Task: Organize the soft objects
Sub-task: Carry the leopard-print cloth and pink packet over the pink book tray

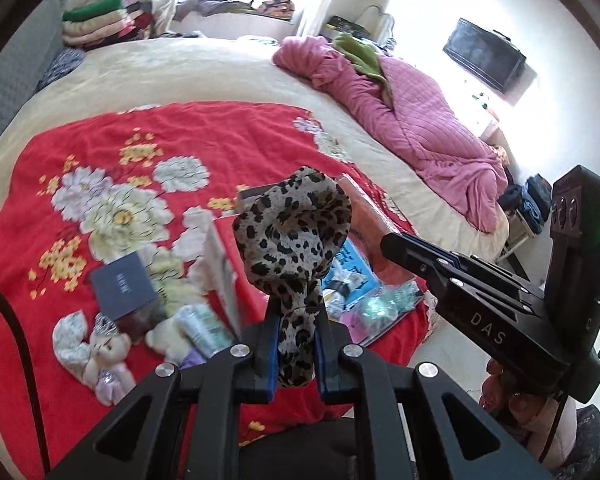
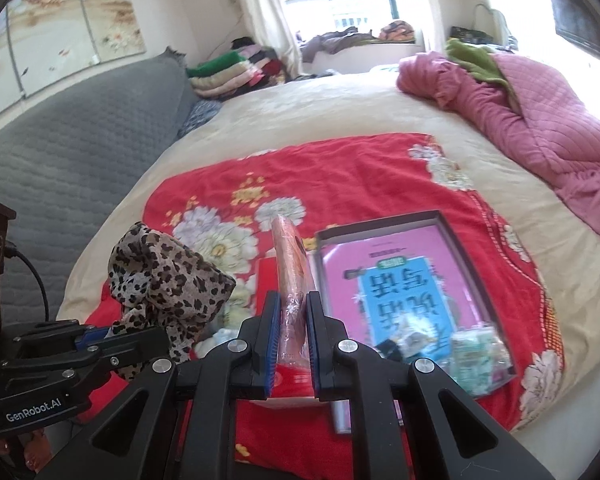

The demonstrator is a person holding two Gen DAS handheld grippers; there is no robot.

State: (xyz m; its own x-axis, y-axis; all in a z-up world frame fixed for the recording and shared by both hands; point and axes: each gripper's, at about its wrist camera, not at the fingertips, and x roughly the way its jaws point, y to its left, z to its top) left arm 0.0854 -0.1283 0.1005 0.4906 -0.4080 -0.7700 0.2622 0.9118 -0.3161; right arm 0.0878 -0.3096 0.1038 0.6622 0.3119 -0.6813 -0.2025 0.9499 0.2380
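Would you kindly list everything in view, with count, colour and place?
leopard-print scarf: one, tan and black, in left gripper
wrapped flat item: one, pinkish orange, in right gripper
floral blanket: one, red, on bed
open box: one, dark-rimmed, holding a pink book, on blanket
teddy bear: one, pale, blanket's near edge
quilt: one, pink, far side of bed
folded blankets: one stack, mixed, by window
left gripper: black
right gripper: black

Leopard scarf (image 1: 296,236) hides part of the box (image 1: 364,292).
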